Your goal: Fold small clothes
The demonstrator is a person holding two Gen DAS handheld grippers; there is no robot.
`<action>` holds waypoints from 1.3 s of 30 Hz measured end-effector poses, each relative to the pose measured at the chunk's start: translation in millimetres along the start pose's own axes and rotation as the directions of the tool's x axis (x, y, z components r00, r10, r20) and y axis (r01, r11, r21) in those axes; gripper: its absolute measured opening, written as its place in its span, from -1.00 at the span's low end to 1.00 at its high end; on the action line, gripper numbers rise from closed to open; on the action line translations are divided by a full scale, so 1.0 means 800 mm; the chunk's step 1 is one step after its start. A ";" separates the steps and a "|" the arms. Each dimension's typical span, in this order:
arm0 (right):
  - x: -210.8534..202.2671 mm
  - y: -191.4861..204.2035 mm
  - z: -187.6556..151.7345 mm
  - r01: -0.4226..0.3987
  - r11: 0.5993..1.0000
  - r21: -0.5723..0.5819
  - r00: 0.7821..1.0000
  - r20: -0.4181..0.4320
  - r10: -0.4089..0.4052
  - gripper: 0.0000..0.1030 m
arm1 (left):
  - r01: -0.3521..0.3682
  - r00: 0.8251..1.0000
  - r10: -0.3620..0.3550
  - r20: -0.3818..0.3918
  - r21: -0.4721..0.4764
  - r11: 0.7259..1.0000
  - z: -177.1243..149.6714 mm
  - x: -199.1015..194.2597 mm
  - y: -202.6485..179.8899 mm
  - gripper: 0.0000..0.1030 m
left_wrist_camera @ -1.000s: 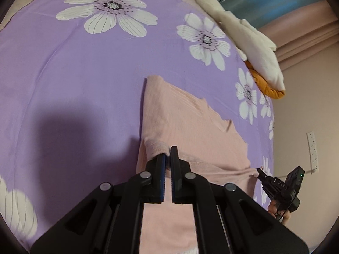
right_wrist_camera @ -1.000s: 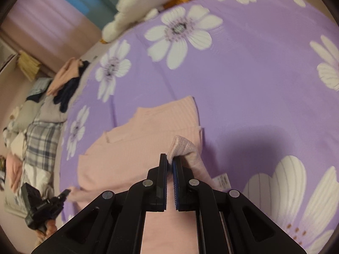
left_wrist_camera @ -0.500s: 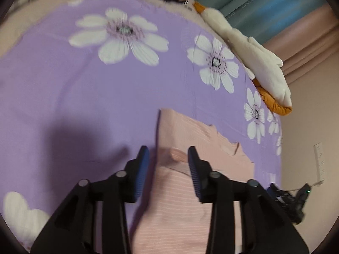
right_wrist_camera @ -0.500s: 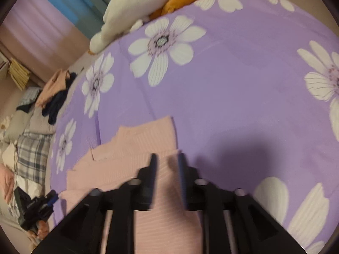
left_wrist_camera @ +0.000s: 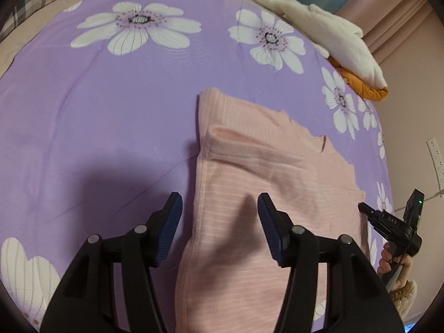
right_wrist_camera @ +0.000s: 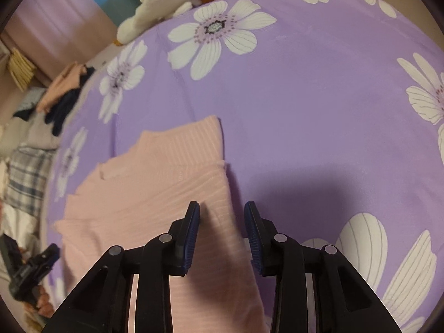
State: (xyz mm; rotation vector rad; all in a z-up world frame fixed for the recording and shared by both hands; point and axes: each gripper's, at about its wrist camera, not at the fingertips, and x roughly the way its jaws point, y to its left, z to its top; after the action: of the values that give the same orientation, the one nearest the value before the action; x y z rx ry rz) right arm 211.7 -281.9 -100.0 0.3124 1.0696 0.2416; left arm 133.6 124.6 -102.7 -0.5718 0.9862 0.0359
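Observation:
A pink striped garment [left_wrist_camera: 263,183] lies folded on the purple flowered bedspread [left_wrist_camera: 111,105]. Its lower part is folded up over the upper part, with the hem lying across it. My left gripper [left_wrist_camera: 219,208] is open and empty, above the garment's left edge. In the right wrist view the garment [right_wrist_camera: 155,188] lies the same way, and my right gripper [right_wrist_camera: 222,213] is open and empty above its right edge. The right gripper also shows at the right of the left wrist view [left_wrist_camera: 394,222], and the left gripper at the lower left of the right wrist view [right_wrist_camera: 33,269].
A white and orange cushion [left_wrist_camera: 333,36] lies at the bed's far edge. Piled clothes and a plaid blanket [right_wrist_camera: 25,172] lie at the left in the right wrist view. A wall with a socket strip [left_wrist_camera: 437,161] is on the right.
Both grippers were shut on the garment's hem corners a second ago. They have opened, let the hem drop onto the garment, and drawn back a little.

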 end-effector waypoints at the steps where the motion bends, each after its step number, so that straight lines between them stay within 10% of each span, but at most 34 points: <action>1: 0.001 0.002 -0.001 -0.015 1.000 0.001 1.000 -0.001 0.015 -0.77 | -0.005 1.000 0.005 0.002 -0.004 1.000 0.001 0.001 0.000 -0.09; 3: -0.005 0.006 -0.004 0.004 1.000 -0.005 1.000 0.028 -0.004 -0.79 | -0.002 1.000 0.002 0.004 -0.011 1.000 0.002 0.004 0.000 -0.65; 6: -0.018 0.016 -0.007 0.030 0.999 -0.038 0.998 0.059 -0.027 -0.80 | -0.029 0.999 0.029 0.026 -0.003 1.000 -0.001 -0.001 -0.004 -0.84; 39: -0.112 0.053 0.013 0.000 0.992 -0.123 0.960 0.279 0.034 -0.87 | 0.089 0.967 -0.102 0.232 0.069 0.994 0.028 -0.104 -0.049 -0.91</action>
State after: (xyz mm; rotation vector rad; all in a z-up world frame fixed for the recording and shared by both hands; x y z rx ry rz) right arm 177.7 -274.7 -6.3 0.2374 0.7680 0.2683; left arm 115.5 120.4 -9.9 -0.5475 0.7261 -0.0109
